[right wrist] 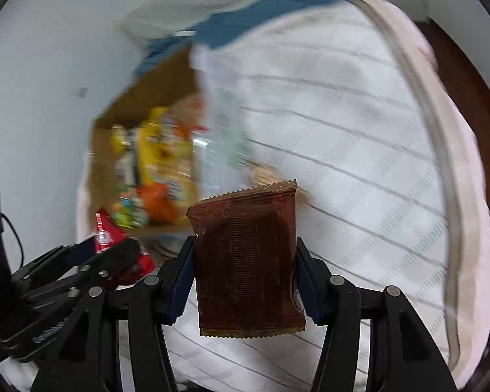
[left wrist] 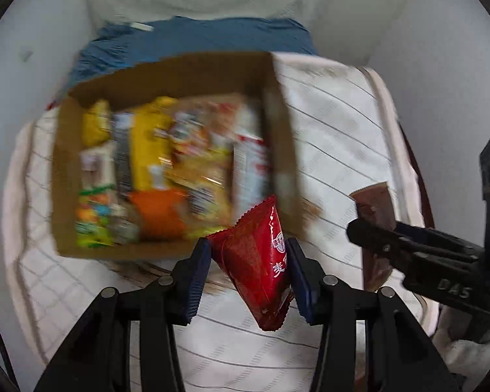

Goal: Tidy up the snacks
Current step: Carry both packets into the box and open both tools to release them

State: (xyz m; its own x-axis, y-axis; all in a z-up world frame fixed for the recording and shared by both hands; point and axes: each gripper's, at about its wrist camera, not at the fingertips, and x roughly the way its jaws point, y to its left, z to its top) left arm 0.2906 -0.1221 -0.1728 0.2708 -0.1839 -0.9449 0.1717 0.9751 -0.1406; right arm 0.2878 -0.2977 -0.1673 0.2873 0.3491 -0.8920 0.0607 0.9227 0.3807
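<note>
Clamped between the blue pads of the left gripper (left wrist: 250,274), a red snack packet (left wrist: 258,264) hangs tilted, its lower corner below the fingertips and white characters on its side partly cut off by the right pad. Beyond it, an open cardboard box (left wrist: 176,68) sits on a white bed cover (left wrist: 336,137) with thin grey lines; the box is packed with yellow, orange, green and white wrappers, all smeared by motion blur so no label can be read. A blue cloth (left wrist: 205,39) lies behind the box, and a pale wall fills the rest. The right gripper (right wrist: 245,277) holds a dark brown packet (right wrist: 248,254) upright, pads pressing its two side edges, serrated seams at top and bottom; its print is too dark to make out. In the left wrist view that gripper enters from the right edge, its body cut off by the frame and the brown packet mostly hidden behind its finger. In the right wrist view the left gripper shows at lower left with only part of the red packet visible. Both grippers point steeply down over the bed, near the box's closest corner.
</note>
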